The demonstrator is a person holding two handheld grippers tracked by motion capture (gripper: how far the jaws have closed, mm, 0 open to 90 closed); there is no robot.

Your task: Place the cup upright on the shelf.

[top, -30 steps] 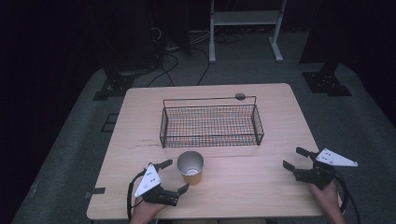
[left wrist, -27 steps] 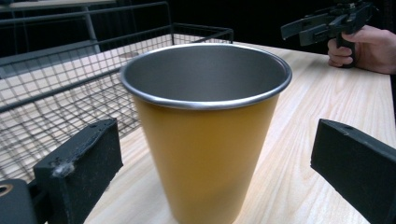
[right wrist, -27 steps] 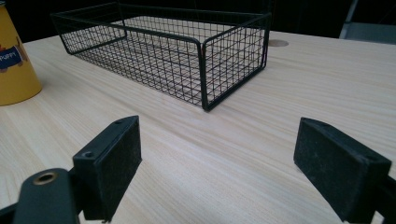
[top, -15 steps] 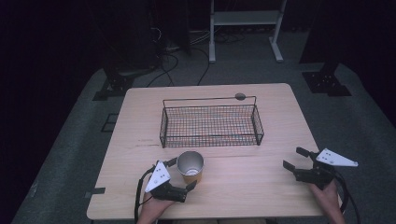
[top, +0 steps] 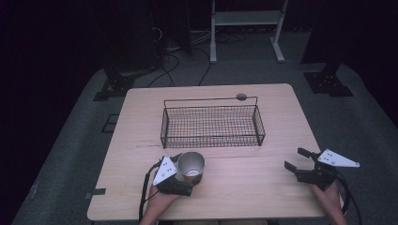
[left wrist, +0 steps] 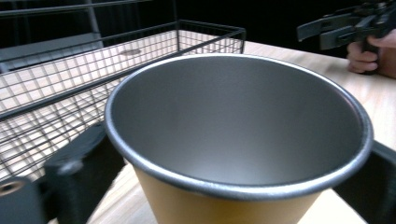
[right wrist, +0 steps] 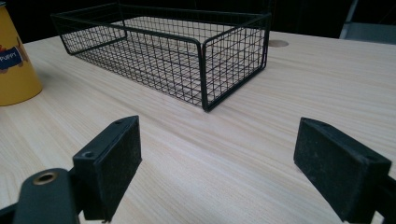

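Observation:
A yellow cup with a metal inside (top: 191, 164) stands upright on the table's front left, just before the wire basket (top: 212, 138). My left gripper (top: 191, 171) is open, one jaw on each side of the cup's body (left wrist: 224, 205), close to its wall. In the right gripper view the cup (right wrist: 14, 60) shows at far left with a printed label. My right gripper (top: 294, 158) hovers open near the front right edge, nothing between its jaws (right wrist: 217, 163). It also appears far off in the left gripper view (left wrist: 336, 27), held by a hand.
The black wire basket (right wrist: 201, 46) sits mid-table with nothing in it, its mesh close behind the cup (left wrist: 70, 93). A small round grommet (top: 241, 97) lies at the table's back edge. Bare wooden tabletop (top: 244, 183) stretches between the two grippers.
My left gripper has slid forward and right until its jaws flank the cup. The cup, basket and right gripper have stayed put.

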